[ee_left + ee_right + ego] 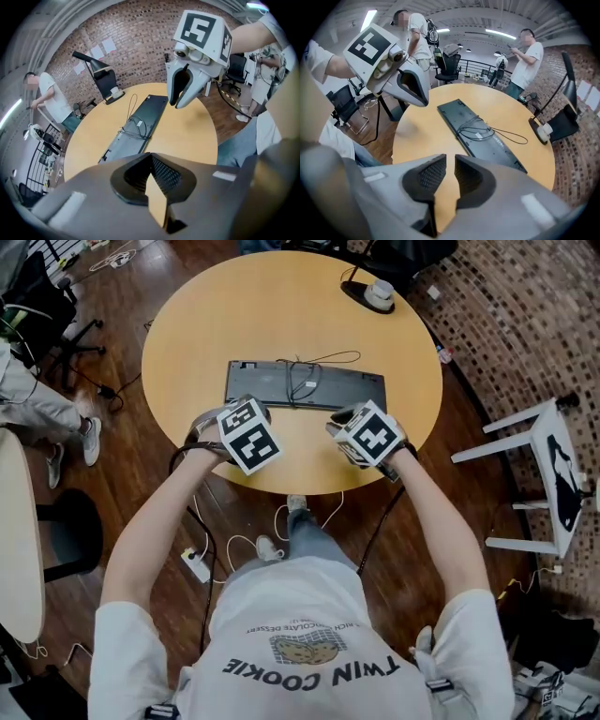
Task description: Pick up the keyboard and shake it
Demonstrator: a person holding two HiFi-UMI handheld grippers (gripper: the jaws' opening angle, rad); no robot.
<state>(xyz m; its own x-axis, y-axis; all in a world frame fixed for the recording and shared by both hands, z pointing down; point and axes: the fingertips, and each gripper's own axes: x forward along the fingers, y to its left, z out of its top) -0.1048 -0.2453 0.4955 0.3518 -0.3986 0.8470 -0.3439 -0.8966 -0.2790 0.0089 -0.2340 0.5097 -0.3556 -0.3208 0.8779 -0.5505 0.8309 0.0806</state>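
A dark grey keyboard (253, 385) lies underside up across the middle of the round wooden table (187, 343), with its cable (305, 379) coiled on top. Both grippers hover just in front of its near long edge, apart from it. My left gripper (246, 415) is by the keyboard's left end; in its own view the jaws (150, 161) are shut with nothing between them. My right gripper (345, 420) is by the right half; its pads (450, 168) stand a narrow gap apart, holding nothing. Each gripper view shows the keyboard (136, 126) (483, 136) ahead and the other gripper above it.
A black lamp base with a white cup (375, 292) sits at the table's far right edge. A white stool (553, 474) stands on the floor to the right, and a power strip (195, 563) lies under the near edge. A person (527, 56) stands beyond the table.
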